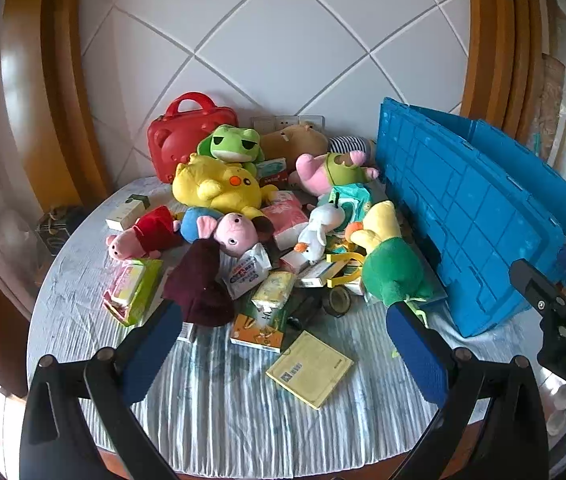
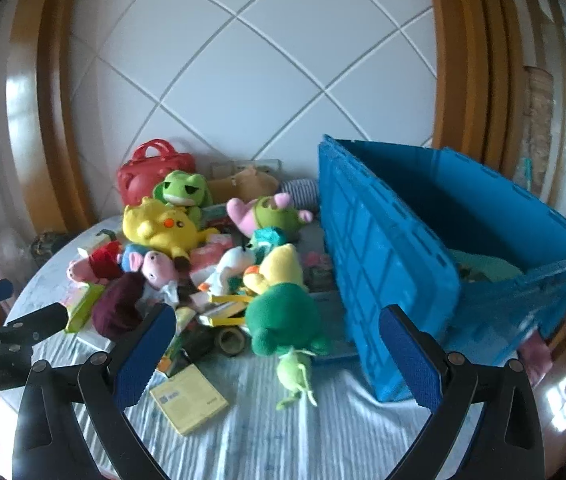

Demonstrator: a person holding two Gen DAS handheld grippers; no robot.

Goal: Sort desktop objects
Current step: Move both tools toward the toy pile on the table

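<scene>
I hold my left gripper [image 1: 283,344] and right gripper [image 2: 277,356] spread wide and empty, above the near edge of the round cloth-covered table [image 1: 223,412], so I can survey the heap. The big blue ribbed plastic crate [image 2: 395,264] is my landmark: it stands open-topped, with something pale green showing inside. Just beside its left wall lies the green-and-yellow plush toy [image 2: 283,304]; further left sprawl the yellow plush mouse [image 1: 215,184] and packets; the flat yellow card box [image 1: 309,368] lies nearest me.
</scene>
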